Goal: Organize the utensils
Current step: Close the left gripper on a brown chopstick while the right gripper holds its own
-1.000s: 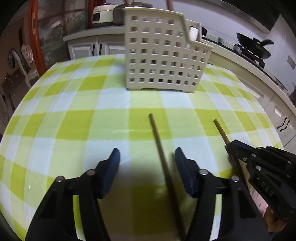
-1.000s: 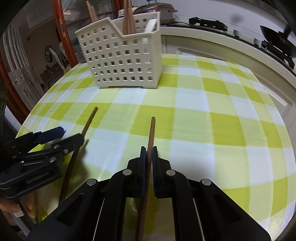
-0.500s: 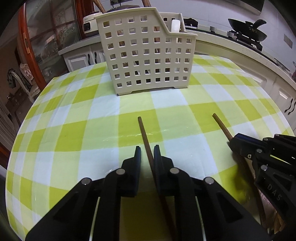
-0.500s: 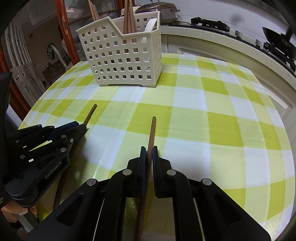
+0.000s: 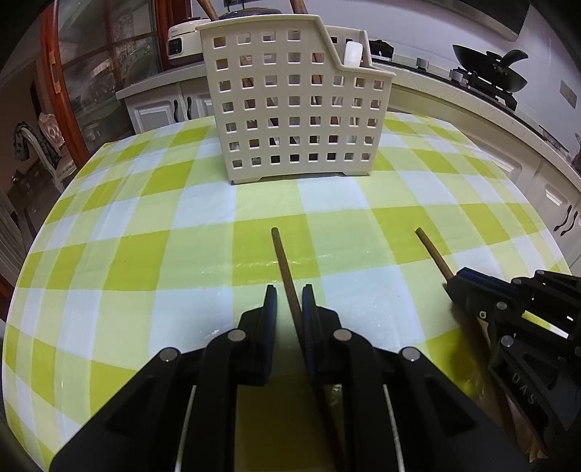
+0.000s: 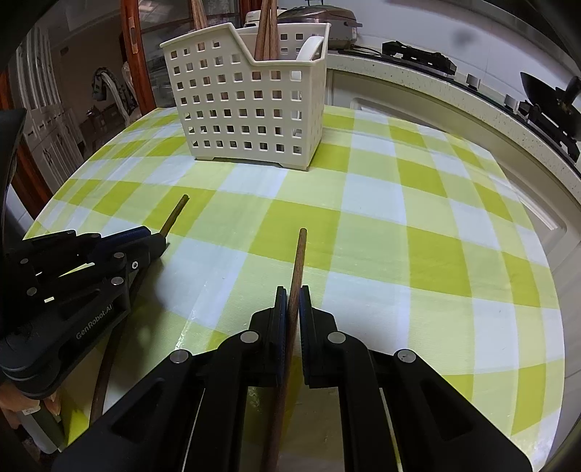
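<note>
- Your left gripper (image 5: 289, 301) was closed on a brown chopstick (image 5: 285, 265), its tip pointing to 12 o'clock toward the caddy.
- Your right gripper (image 6: 293, 301) was clamped on a second chopstick (image 6: 298, 261), its tip also pointing to 12 o'clock.
- The white perforated utensil caddy (image 5: 296, 105) stood on the green-checked tablecloth (image 5: 145, 254), at 12 o'clock from both grippers and well apart from them.
- In the right wrist view, the caddy held upright chopsticks (image 6: 267, 29) and a white spoon (image 6: 308, 47).

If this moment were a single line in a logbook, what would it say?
left gripper: shut on left chopstick | right gripper: shut on right chopstick | basket: ahead, holds utensils | cloth: checked
</note>
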Demonstrator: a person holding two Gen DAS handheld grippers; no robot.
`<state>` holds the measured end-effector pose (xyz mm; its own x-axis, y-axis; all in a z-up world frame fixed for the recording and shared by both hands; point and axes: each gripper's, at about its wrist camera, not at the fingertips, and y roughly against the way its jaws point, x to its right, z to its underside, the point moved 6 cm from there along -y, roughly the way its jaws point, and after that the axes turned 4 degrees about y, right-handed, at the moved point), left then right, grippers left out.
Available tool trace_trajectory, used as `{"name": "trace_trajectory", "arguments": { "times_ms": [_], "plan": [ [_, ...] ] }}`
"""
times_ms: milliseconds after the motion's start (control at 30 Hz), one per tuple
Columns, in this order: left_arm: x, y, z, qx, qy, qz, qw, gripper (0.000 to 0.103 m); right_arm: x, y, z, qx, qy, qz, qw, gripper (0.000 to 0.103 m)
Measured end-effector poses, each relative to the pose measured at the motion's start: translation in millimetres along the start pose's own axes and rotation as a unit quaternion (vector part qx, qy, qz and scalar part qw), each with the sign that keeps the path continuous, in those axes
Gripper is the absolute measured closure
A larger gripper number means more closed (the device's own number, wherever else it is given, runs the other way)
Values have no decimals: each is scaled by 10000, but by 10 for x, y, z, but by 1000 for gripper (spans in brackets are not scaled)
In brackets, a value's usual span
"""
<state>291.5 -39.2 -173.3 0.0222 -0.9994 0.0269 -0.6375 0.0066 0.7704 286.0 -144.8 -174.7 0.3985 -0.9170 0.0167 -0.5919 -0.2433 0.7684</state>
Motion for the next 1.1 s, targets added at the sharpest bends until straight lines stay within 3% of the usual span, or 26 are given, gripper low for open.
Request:
{"name": "trace_trajectory", "arguments": {
  "times_ms": [567, 1100],
  "plan": [
    [19, 79, 43, 42, -37, 234, 9997, 97, -37, 49, -19, 214, -168, -183, 9995, 96],
    [-107, 817, -142, 800, 130, 417, 9958, 97, -165, 637, -279, 979, -172, -253, 9947, 97]
  ]
}}
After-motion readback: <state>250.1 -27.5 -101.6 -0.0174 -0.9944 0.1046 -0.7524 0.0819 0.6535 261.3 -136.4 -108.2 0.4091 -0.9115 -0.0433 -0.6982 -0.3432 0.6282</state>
